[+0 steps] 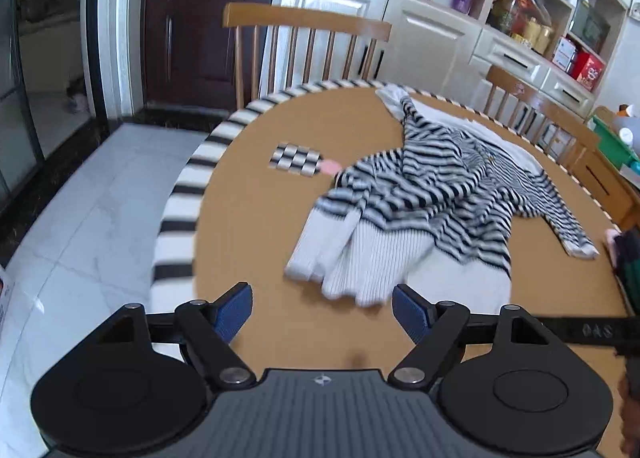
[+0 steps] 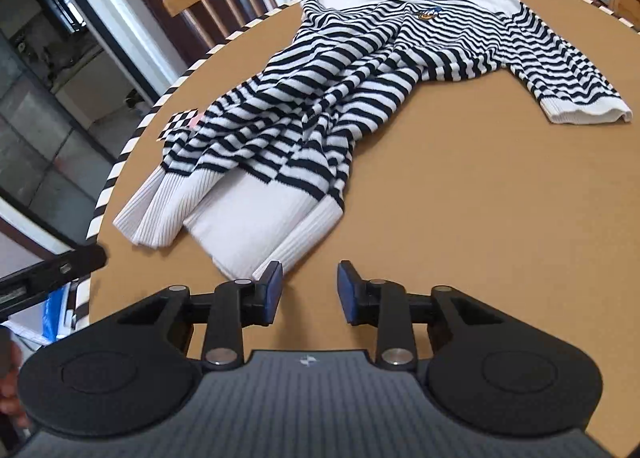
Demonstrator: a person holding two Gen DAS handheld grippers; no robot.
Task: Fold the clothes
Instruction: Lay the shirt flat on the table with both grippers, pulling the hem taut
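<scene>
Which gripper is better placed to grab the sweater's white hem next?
Right, probably. The right gripper sits right at the striped sweater's white ribbed hem, jaws open. The left gripper is open too, but farther back.

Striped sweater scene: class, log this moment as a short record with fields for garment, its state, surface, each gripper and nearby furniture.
garment: striped sweater, navy and white, white ribbed hem
state: crumpled, partly bunched, one sleeve spread to the side; not yet folded
surface: round brown table with striped edge
left gripper: open, empty, near the hem
right gripper: open, nothing between the pads, beside the hem corner
furniture: wooden chair behind the table
</scene>
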